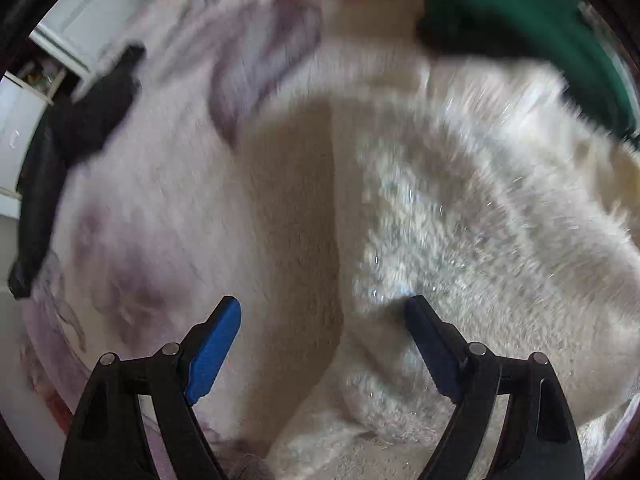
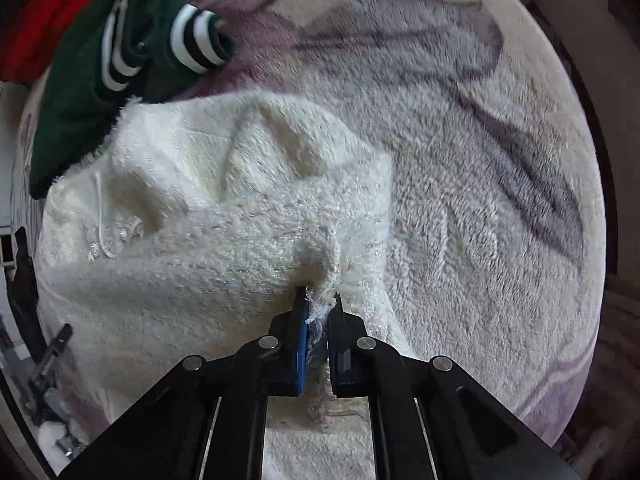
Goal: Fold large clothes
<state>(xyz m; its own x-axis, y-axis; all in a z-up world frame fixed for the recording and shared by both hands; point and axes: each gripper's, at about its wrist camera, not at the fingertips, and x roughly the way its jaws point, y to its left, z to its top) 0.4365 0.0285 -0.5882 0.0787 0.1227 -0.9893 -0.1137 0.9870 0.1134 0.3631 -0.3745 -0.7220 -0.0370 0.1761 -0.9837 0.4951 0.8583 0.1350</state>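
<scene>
A fluffy white sweater (image 2: 208,208) lies crumpled on a plush bed blanket with grey-purple patterns (image 2: 460,168). My right gripper (image 2: 319,300) is shut on a bunched edge of the sweater and holds it a little raised. In the left wrist view, which is blurred, the sweater (image 1: 460,220) fills the right half. My left gripper (image 1: 322,312) is open and empty, just above the blanket (image 1: 168,208), with its right finger next to the sweater's edge.
A green garment with black and white striped cuffs (image 2: 120,60) lies at the far left beside the sweater, with red cloth (image 2: 48,12) behind it. It also shows in the left wrist view (image 1: 520,8). A black garment (image 1: 80,128) lies on the left. White furniture (image 1: 72,24) stands beyond.
</scene>
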